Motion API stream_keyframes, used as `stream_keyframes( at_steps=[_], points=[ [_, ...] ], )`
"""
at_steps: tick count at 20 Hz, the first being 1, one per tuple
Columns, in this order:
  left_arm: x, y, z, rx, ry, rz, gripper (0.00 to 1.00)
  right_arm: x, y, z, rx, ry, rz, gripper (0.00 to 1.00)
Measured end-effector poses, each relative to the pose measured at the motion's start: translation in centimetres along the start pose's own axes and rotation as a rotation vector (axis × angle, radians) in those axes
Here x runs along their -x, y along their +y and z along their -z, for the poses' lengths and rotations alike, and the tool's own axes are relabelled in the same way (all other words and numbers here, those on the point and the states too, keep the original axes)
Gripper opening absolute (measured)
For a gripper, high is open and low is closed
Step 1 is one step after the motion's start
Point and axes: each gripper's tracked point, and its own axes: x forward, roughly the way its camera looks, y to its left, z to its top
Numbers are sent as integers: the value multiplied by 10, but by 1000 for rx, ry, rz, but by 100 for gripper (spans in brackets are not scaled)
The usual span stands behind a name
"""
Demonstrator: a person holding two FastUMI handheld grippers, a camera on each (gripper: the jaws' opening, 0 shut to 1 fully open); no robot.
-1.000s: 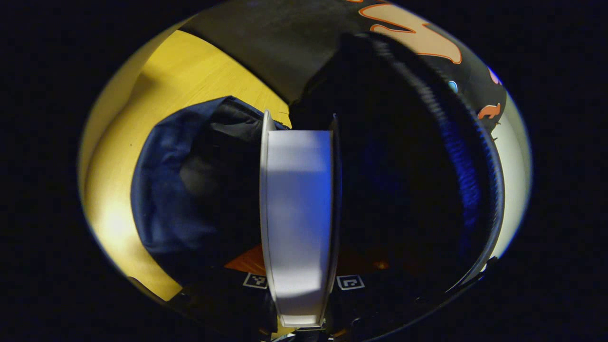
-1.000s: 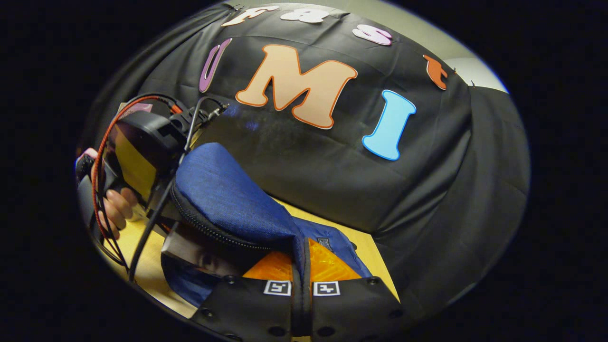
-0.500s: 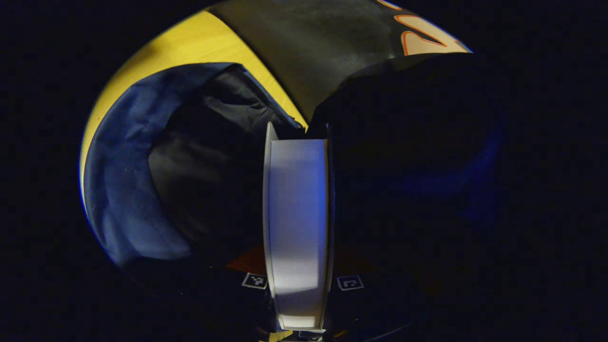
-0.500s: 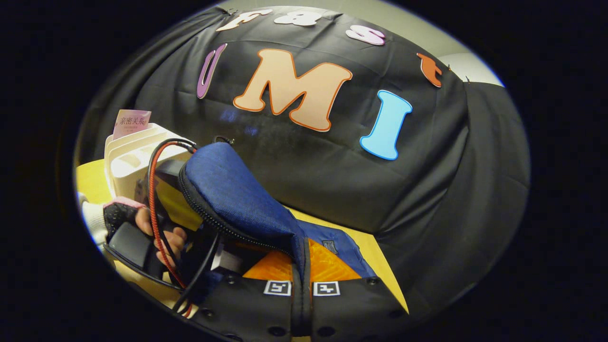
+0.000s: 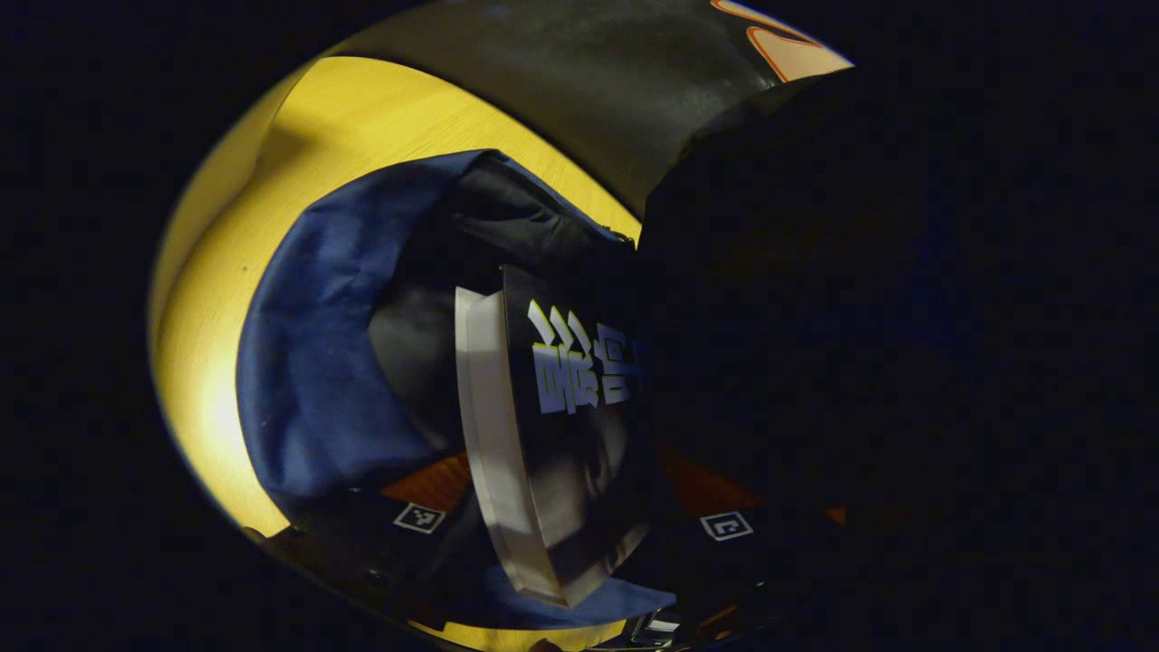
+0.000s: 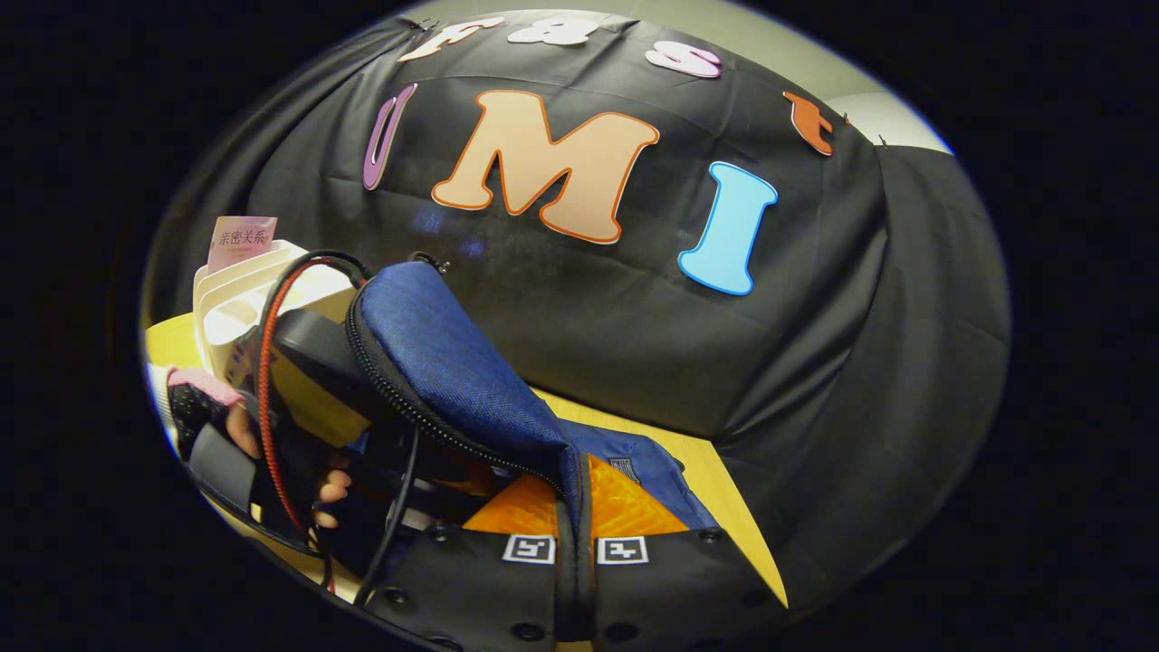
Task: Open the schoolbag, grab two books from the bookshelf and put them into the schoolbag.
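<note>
Left gripper (image 5: 561, 521), fingers apparently parted, releases the stiff dark-covered paperback book (image 5: 570, 426); right gripper (image 6: 575, 543) pinches the limp blue fabric schoolbag flap (image 6: 453, 362) by its edge.

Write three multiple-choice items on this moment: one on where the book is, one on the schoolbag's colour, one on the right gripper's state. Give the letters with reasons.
1. Where is the book?
A. on the bookshelf
B. in the schoolbag's mouth
C. flat on the table

2. What colour is the schoolbag?
A. red
B. green
C. blue

3. What is the right gripper doing?
A. pinching the bag's flap edge
B. open, holding nothing
C. holding a book

B: dark lining surrounds the tilted book.
C: blue fabric in both views.
A: the fabric edge runs between its closed fingers.
</note>
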Motion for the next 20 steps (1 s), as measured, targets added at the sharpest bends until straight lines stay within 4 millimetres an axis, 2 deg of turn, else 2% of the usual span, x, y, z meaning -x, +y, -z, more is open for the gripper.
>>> stream_keyframes(
  at_steps=[2,4,7,9,10,14,18,19,20],
  points=[
    [13,-1,2,-8,1,-10,93,1,-1,0,3,3,-1,0],
    [32,0,6,-54,-5,-31,94,1,-1,0,8,4,-4,3],
    [60,-1,1,-173,-42,-94,94,2,2,0,17,9,-9,3],
    [90,1,8,-226,-40,-104,94,2,2,1,26,11,-10,3],
    [112,-3,13,-247,-31,-99,94,3,3,2,31,15,-15,3],
    [162,-7,29,-300,15,-118,94,5,6,4,55,26,-26,3],
    [212,-15,27,-356,16,-131,94,8,3,2,58,31,-24,3],
    [230,-18,24,-376,24,-130,93,8,4,3,60,32,-26,6],
    [243,-16,20,-392,22,-138,93,8,4,2,68,34,-26,3]
  ],
)
